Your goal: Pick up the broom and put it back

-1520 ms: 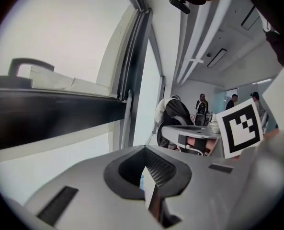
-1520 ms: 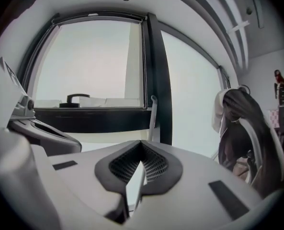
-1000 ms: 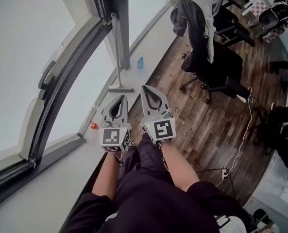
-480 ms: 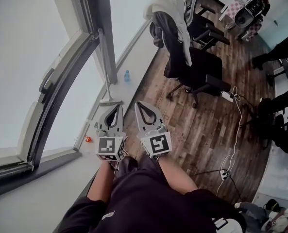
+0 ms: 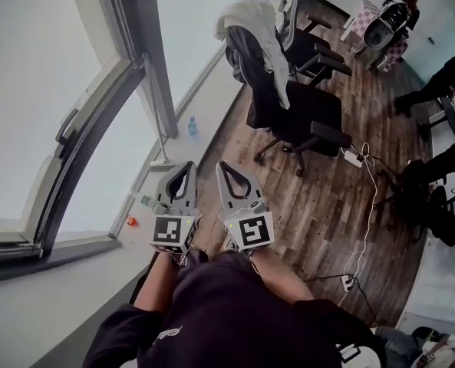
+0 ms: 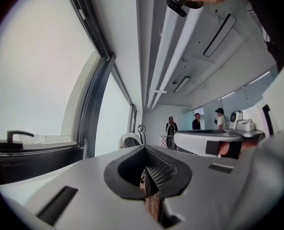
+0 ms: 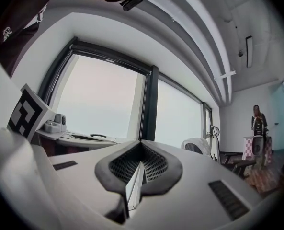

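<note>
Broom (image 5: 161, 164) stands upright against the dark window pillar (image 5: 152, 60), with its head down on the pale strip (image 5: 212, 83) that runs along the glass and its thin handle leaning on the frame. I take that to be its home spot, so the putting back looks done. Only the pillar props it up, and neither of my grippers touches it.

My left gripper (image 5: 186, 167) and right gripper (image 5: 225, 167) sit side by side in front of my chest, held level. In the head view the left one's tip shows just beside the broom head, but as far as I can tell the two are apart. Both pairs of fingers are pressed together with nothing between them, and each gripper view shows the ribbed pads meeting along a closed seam. Shut and drawn in close to my body like this, they should catch on nothing by the window.

A small blue bottle (image 5: 192, 126) stands on the strip beyond the broom, and a small orange thing (image 5: 131, 221) lies nearer me. To my right is a dark wood floor (image 5: 319, 198). On it stands a black chair (image 5: 296, 113) with a pale jacket (image 5: 258, 21) over its back, and a white cable (image 5: 369, 205) trails to a power strip (image 5: 348, 282). People (image 6: 197, 121) stand at the far end of the room. The window (image 5: 43, 90) is bright and washed out.
</note>
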`<state>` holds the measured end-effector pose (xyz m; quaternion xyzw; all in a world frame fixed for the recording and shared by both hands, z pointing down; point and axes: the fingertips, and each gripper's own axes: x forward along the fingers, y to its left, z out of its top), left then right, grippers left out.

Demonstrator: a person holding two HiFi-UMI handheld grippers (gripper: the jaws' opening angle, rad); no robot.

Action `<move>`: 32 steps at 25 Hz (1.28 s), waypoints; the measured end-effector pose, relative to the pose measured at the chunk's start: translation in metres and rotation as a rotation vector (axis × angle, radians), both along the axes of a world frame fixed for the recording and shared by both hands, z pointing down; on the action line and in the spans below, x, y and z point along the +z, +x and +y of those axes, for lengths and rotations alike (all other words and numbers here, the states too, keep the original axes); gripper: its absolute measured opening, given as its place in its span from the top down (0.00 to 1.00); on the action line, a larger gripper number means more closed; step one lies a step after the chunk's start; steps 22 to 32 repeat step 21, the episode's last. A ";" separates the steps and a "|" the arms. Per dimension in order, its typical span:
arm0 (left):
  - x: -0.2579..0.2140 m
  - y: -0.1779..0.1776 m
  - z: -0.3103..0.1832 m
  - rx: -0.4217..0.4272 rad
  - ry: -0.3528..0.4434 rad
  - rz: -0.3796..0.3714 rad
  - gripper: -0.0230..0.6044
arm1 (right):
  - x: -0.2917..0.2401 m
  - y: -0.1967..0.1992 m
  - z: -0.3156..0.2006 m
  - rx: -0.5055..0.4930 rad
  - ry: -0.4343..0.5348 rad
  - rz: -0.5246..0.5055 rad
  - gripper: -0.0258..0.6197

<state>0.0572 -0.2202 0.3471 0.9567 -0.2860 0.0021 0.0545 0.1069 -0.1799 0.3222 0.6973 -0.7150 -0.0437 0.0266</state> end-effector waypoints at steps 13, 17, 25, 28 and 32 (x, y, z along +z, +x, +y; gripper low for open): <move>-0.010 0.025 0.025 0.028 0.030 -0.006 0.96 | -0.015 0.014 0.018 -0.015 0.049 0.014 0.93; -0.010 0.031 0.029 0.030 0.027 -0.019 0.96 | -0.015 0.018 0.021 -0.013 0.049 0.016 0.93; -0.011 0.032 0.031 0.028 0.025 -0.030 0.96 | -0.015 0.017 0.022 -0.017 0.048 0.014 0.93; -0.011 0.032 0.031 0.028 0.025 -0.030 0.96 | -0.015 0.017 0.022 -0.017 0.048 0.014 0.93; -0.011 0.032 0.031 0.028 0.025 -0.030 0.96 | -0.015 0.017 0.022 -0.017 0.048 0.014 0.93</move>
